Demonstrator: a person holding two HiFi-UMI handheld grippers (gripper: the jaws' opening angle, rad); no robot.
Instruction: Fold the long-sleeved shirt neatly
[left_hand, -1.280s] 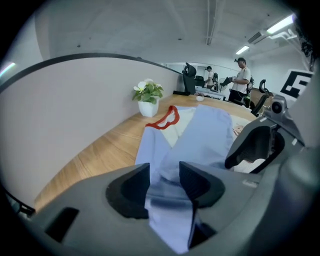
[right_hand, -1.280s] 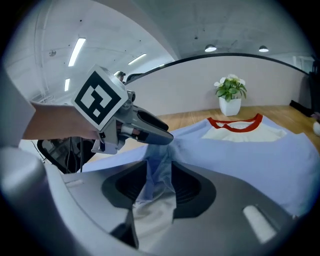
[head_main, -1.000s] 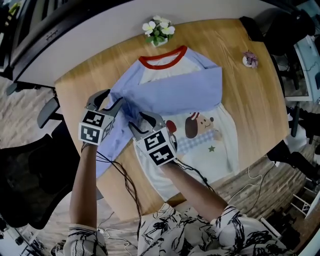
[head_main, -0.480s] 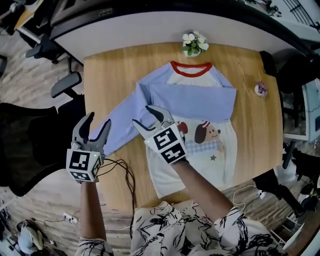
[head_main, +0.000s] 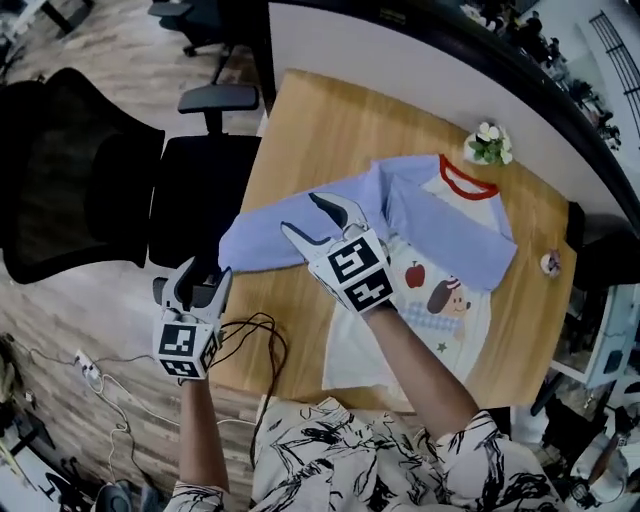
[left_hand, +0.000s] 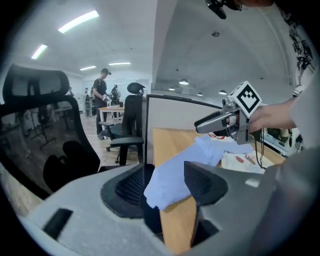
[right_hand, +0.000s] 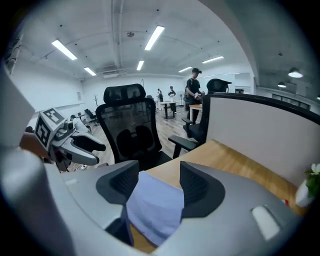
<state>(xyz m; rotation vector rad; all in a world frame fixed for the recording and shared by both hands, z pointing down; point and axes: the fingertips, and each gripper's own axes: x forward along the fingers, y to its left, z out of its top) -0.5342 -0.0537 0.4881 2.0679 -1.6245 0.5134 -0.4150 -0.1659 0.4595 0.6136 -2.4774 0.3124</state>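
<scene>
The long-sleeved shirt (head_main: 440, 300) lies flat on the wooden table (head_main: 320, 130). It has a white body, a red collar and blue sleeves. One sleeve is folded across the chest. The other sleeve (head_main: 285, 235) stretches out towards the table's left edge. My left gripper (head_main: 197, 277) hangs just off that edge, short of the cuff (left_hand: 172, 182), open and holding nothing. My right gripper (head_main: 312, 215) hovers over the stretched sleeve (right_hand: 155, 210). Its jaws have just been opening, and the cloth lies below them, not pinched.
A small flower pot (head_main: 490, 145) stands at the table's far side, and a little ornament (head_main: 550, 263) sits near the right edge. Black office chairs (head_main: 80, 170) stand left of the table. Cables (head_main: 250, 335) trail below the left gripper. A partition runs behind the table.
Both grippers have come off the blue sleeve. The left one swung out past the table's edge. The right one rose a little with wider jaws. The head view turned left.
</scene>
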